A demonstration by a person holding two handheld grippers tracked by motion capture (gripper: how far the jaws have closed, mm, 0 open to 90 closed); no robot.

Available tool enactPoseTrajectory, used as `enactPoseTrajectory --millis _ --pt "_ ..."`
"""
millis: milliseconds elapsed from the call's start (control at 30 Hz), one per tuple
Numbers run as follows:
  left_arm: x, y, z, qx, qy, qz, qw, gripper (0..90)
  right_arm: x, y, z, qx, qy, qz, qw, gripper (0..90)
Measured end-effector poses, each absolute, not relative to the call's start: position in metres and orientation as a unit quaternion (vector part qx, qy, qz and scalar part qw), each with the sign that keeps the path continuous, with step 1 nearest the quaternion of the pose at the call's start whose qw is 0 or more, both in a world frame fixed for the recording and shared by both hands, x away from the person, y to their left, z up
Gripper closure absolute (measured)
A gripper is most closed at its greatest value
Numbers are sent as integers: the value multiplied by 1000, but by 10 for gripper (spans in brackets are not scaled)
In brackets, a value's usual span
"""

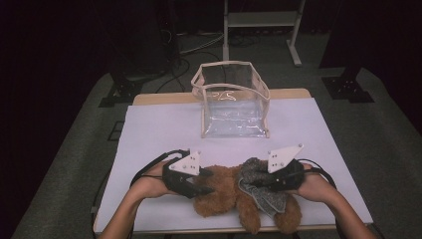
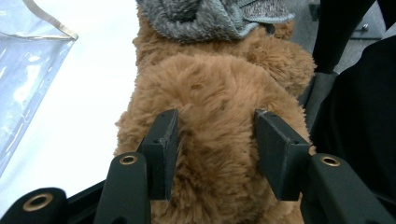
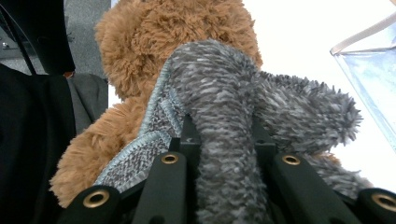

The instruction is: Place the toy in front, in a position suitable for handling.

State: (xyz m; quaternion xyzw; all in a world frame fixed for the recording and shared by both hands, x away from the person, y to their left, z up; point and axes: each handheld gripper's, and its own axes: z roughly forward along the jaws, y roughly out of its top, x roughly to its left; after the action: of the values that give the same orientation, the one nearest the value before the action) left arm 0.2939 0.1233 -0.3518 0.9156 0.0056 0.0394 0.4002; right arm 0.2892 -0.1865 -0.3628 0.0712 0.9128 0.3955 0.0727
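A brown teddy bear (image 1: 221,194) lies near the table's front edge with a grey fuzzy garment (image 1: 261,191) draped over its right part. My left gripper (image 1: 211,181) comes in from the left, and its jaws straddle a bulge of the bear's fur (image 2: 219,93), with both pads touching it. My right gripper (image 1: 251,183) comes in from the right and is shut on a thick fold of the grey garment (image 3: 224,93). In the right gripper view the bear (image 3: 177,32) shows behind that fold. The left gripper view shows the garment (image 2: 205,18) at the top.
A clear plastic bag (image 1: 234,107) with a beige rim stands open at the back middle of the white table cover (image 1: 159,129). Its corner appears in both gripper views (image 2: 23,79) (image 3: 373,74). Dark stands and cables lie on the floor beyond.
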Motion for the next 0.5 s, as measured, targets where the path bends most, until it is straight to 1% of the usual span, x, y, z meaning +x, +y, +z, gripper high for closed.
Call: enactPoseTrajectory --millis 167,333,433,467,500 --pt "296 120 -359 914 6 22 405 503 287 -188 -364 75 912 398 71 737" --pt "294 114 -365 916 -5 13 400 535 282 -190 -364 72 913 396 70 736" --pt "292 111 -365 920 -8 17 392 541 281 -187 -358 62 916 388 80 733" --pt "292 109 -364 924 -12 22 382 541 279 -179 -348 46 919 380 100 733" --pt "291 106 -363 926 -13 27 375 541 279 -174 -345 43 919 377 104 733"
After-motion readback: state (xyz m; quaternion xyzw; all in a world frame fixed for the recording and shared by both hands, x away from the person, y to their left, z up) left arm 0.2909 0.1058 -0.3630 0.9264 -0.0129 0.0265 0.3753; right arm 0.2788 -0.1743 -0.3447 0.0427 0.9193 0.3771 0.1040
